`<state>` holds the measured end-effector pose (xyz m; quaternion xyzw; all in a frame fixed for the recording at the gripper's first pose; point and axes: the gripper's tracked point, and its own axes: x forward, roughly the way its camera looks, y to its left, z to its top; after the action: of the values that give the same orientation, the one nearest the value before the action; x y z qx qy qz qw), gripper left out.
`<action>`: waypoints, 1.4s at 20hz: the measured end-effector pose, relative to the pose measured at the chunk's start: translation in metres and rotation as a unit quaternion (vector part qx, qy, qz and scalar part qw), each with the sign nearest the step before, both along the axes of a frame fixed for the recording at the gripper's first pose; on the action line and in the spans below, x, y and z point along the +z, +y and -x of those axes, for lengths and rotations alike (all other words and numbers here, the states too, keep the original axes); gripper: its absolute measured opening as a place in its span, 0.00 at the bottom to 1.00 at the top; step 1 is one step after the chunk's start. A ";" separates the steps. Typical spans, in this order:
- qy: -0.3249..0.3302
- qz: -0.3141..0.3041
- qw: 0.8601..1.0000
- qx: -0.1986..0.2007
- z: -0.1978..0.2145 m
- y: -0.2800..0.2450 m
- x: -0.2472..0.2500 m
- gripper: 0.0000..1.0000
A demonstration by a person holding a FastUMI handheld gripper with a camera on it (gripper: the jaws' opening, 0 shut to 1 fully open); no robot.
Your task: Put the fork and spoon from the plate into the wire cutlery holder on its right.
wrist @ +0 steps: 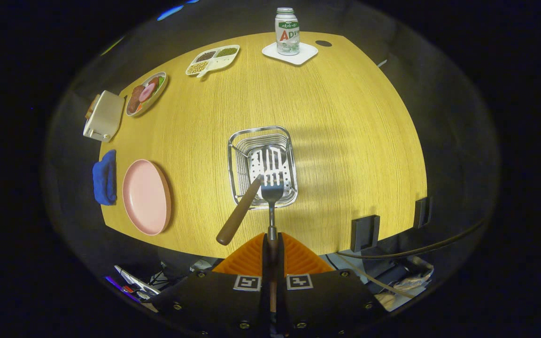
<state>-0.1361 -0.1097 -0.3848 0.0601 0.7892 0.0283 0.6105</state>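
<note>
The tool (271, 244) is closed on the fork (272, 188), its two orange ribbed fingers (298, 258) pressed together on the fork's thin metal stem. The fork runs straight ahead from the fingers, its tines over the open top of the wire cutlery holder (233, 159), which stands on the yellow wood-grain bench (345, 117) just beyond the fingers. How far the tines sit inside the holder cannot be told.

A second utensil with a brown wooden handle (237, 213) leans in the holder, its handle slanting out over the holder's near rim toward the left of the fingers. Its head is down inside the holder behind the fork's tines, so it is hard to make out whether it is the spoon.

The pink plate (146, 197) lies on the bench well to the left of the holder, with nothing on it. Just beside it, at the bench's edge, is a folded blue cloth (105, 177). Farther along the same side sit a cream-coloured box (104, 116), a plate of sliced food (146, 93) and a white divided dish (212, 59) holding beans or grains. At the far end of the bench, a bottle with a green and white label (287, 32) stands upright on a white square coaster (290, 54). Two dark brackets (365, 232) sit on the bench's near edge, to the right of the fingers.
</note>
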 end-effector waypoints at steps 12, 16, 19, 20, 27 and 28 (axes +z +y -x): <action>-0.005 -0.004 1.000 -0.022 -0.015 0.004 0.000 0.12; -0.023 -0.001 0.999 -0.032 -0.028 0.002 0.004 0.13; -0.036 0.003 0.999 -0.031 -0.035 0.000 0.008 0.14; -0.042 0.003 0.999 -0.030 -0.037 0.000 0.010 0.15; -0.078 0.006 0.996 -0.035 -0.050 0.000 0.015 0.62; -0.087 -0.001 0.995 -0.040 -0.053 0.003 0.016 0.66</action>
<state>-0.0830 -0.1066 -0.3690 0.0891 0.7302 0.0098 0.6774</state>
